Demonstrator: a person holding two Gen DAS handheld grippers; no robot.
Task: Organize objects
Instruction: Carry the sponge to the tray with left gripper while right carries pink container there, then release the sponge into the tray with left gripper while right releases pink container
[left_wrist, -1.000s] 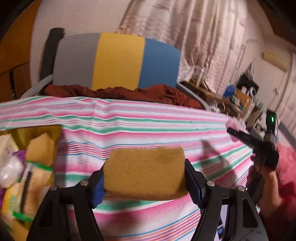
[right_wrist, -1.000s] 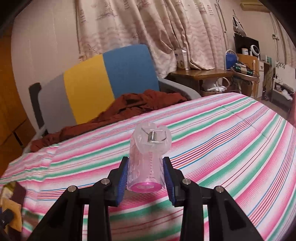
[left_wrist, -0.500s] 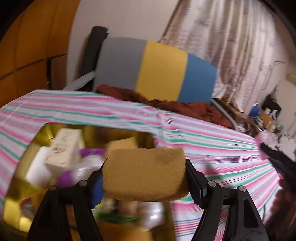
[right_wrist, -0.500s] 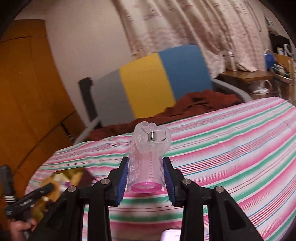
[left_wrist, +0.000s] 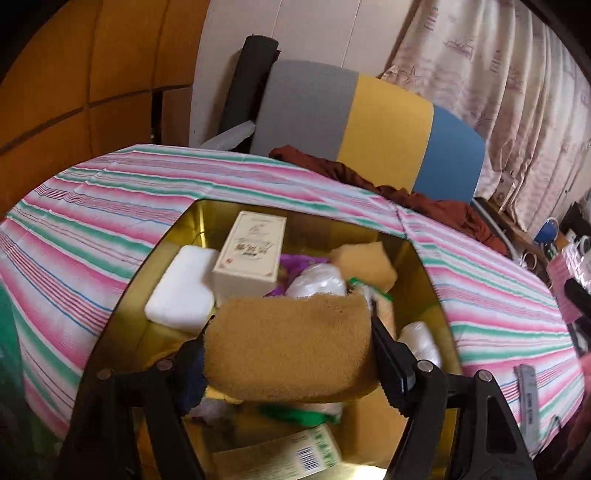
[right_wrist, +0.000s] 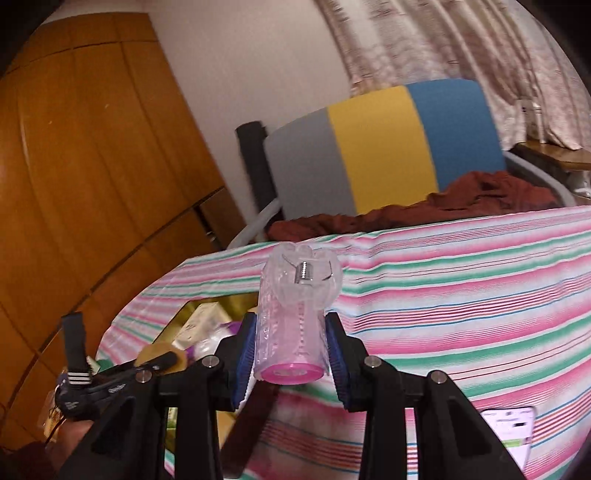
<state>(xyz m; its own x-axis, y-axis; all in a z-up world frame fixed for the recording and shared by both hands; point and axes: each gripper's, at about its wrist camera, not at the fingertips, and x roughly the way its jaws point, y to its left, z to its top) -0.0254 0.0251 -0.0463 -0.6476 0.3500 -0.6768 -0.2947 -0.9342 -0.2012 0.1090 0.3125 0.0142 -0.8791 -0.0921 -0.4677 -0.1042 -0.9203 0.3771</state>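
**Both claws loaded, box below**

Striped tabletop (left_wrist: 110, 206) is carrying gold box (left_wrist: 424, 258) w/ assorted items. Left claw (left_wrist: 291, 354) is squeezing tan sponge (left_wrist: 291, 347) directly over box. Right claw (right_wrist: 291, 354) is clamping clear pink clip (right_wrist: 295, 314), above tabletop nr box.

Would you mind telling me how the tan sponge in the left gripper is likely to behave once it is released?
The tan sponge is probably soft and light: its edges bulge around the left gripper. Its flat, blocky shape suggests it would not roll, and it would likely spring back.
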